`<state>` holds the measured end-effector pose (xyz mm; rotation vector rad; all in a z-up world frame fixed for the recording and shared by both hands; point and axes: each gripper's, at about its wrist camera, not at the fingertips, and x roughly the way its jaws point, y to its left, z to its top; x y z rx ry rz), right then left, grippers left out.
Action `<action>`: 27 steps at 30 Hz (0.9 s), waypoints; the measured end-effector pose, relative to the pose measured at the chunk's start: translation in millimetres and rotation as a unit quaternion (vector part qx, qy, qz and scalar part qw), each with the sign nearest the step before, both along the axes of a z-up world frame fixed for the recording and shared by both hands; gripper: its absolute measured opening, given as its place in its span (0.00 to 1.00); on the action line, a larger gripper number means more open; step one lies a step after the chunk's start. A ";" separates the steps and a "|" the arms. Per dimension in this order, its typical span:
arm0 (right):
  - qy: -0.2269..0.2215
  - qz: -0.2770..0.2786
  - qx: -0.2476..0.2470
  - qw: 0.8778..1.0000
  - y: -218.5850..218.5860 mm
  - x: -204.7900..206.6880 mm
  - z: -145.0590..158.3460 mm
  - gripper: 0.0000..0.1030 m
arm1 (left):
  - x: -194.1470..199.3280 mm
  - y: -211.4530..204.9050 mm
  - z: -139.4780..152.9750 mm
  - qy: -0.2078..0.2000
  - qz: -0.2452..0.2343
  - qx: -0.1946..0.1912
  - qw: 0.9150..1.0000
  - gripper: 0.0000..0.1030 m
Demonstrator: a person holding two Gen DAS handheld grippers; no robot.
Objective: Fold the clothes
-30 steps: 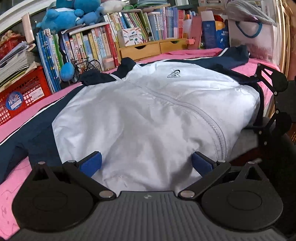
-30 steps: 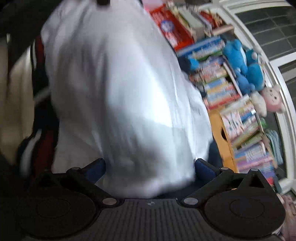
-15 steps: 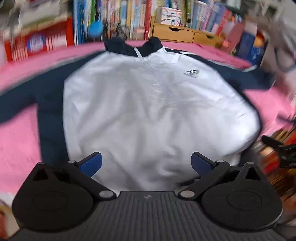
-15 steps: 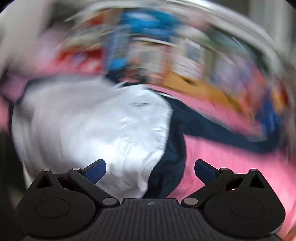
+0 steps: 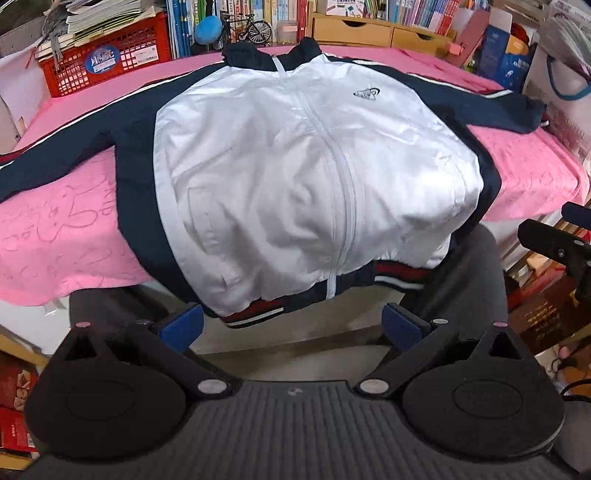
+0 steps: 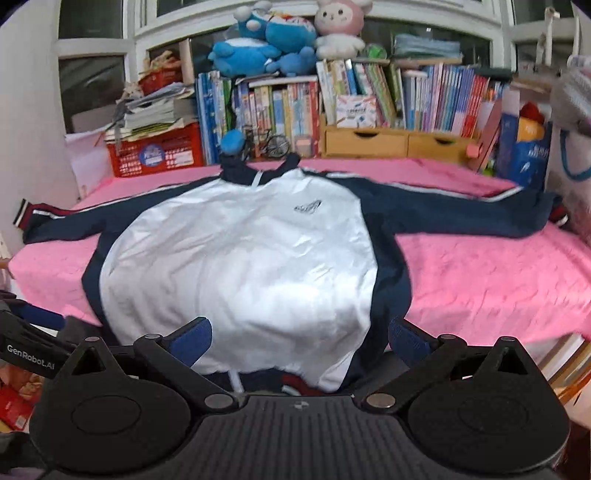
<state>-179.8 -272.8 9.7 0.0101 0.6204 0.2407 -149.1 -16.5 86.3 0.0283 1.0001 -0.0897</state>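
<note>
A white and navy zip jacket [image 5: 295,177] [image 6: 240,266] lies face up on a pink-covered table [image 5: 66,229] [image 6: 480,280], sleeves spread to both sides, collar at the far side. Its striped hem hangs over the near edge. My left gripper [image 5: 293,323] is open just in front of the hem, holding nothing. My right gripper [image 6: 299,336] is open too, hovering at the hem's right part with cloth showing between its blue pads [image 6: 192,338], not clamped. The right gripper's body [image 5: 557,247] shows at the far right of the left wrist view.
Behind the table stand rows of books [image 6: 288,107], a red crate [image 5: 107,59] [image 6: 155,153], wooden drawers [image 6: 391,142], a small bicycle model [image 5: 255,29] and plush toys [image 6: 273,40]. Bags and boxes [image 5: 517,55] crowd the right end. Dark trousers of a person [image 5: 469,280] show below the hem.
Both grippers have pulled back from over the jacket to its near hem. The right one swung round from a sideways view to face the bookshelf. The jacket lies spread as before.
</note>
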 end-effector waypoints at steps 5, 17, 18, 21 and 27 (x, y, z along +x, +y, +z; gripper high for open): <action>0.012 -0.012 0.003 1.000 -0.2 0.6 -5.1 1.00 | 0.5 2.4 -0.2 0.001 0.016 -0.001 1.000 1.00; 0.006 -0.012 0.001 1.000 0.7 -4.9 -3.5 1.00 | -5.4 -6.7 2.0 -0.005 0.011 0.019 1.000 1.00; 0.005 -0.012 0.001 1.000 0.3 -4.8 -2.8 1.00 | -5.6 -6.8 2.2 -0.005 0.012 0.019 1.000 1.00; 0.006 -0.011 0.001 1.000 1.2 -4.8 -2.8 1.00 | -4.9 -5.4 2.3 -0.004 0.013 0.018 1.000 1.00; 0.009 -0.008 -0.002 1.000 3.5 -3.7 -4.5 1.00 | -4.3 -2.7 1.3 -0.002 0.016 0.016 1.000 1.00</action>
